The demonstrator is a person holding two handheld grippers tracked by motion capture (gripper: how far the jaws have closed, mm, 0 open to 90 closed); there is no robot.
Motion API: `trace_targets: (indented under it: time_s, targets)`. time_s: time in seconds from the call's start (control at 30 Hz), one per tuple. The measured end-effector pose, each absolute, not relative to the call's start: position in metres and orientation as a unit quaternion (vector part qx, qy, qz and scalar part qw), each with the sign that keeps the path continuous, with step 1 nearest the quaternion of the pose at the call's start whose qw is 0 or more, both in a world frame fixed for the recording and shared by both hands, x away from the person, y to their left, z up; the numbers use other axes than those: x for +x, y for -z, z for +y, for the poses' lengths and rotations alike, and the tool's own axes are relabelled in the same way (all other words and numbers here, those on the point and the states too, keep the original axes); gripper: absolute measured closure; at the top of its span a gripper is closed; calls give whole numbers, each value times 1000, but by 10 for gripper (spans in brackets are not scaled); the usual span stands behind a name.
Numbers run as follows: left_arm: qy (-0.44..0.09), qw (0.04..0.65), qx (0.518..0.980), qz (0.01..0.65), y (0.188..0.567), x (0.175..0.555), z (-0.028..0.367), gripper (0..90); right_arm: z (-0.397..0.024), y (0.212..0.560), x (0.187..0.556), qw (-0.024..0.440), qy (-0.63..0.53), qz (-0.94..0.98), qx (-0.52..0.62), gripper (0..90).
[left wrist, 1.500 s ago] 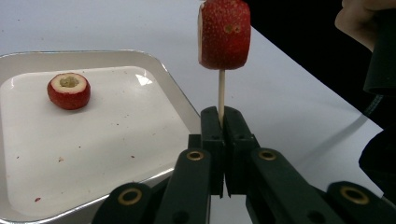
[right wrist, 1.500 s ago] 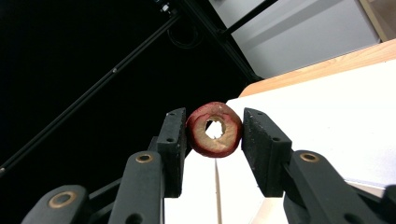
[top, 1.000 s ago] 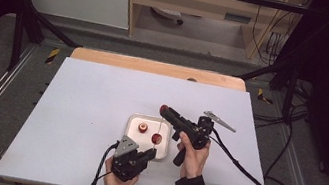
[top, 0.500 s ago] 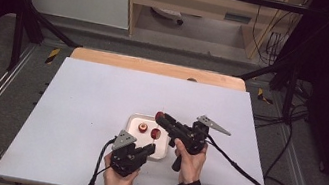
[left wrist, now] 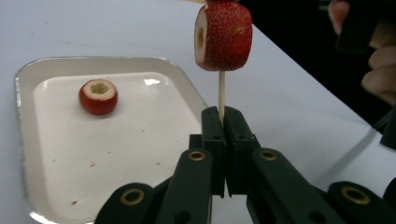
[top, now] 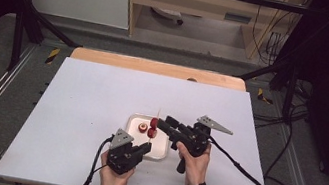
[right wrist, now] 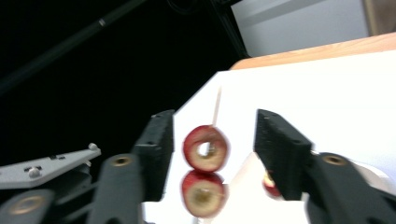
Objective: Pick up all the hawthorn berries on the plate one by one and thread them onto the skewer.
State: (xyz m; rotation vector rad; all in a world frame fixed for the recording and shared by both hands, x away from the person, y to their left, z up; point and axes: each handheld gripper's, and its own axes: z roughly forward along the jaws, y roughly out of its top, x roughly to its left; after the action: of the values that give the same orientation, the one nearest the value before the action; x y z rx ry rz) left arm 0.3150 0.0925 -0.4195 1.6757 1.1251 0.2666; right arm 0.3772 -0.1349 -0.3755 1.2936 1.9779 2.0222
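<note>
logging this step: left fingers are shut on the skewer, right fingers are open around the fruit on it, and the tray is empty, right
Not quite: the tray is not empty. The left gripper view shows one cored red fruit piece lying on it. The rest holds: the left gripper is shut on the skewer, and the right gripper has just been opening, its fingers standing clear of the skewered fruit between them.

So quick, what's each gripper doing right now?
Left gripper: shut on the skewer, which carries red fruit pieces.
Right gripper: open; its jaws have just been opening, with the top fruit piece between them, untouched.
</note>
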Motion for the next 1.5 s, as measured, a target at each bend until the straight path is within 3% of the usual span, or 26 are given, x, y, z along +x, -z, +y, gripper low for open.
trace_targets:
  time_s: [0.13,0.37,0.8,1.5]
  targets:
    - [-122,516,710,463,427,314,109,884,-142,375,380,49,-619,672,404,262]
    - [-148,496,733,442,433,309,138,881,-145,386,387,84,-529,759,369,87]
    - [-173,468,754,427,441,302,177,880,-134,395,403,81,-419,840,335,50]
    - [-170,460,765,418,444,300,186,878,-91,391,432,82,-348,883,305,61]
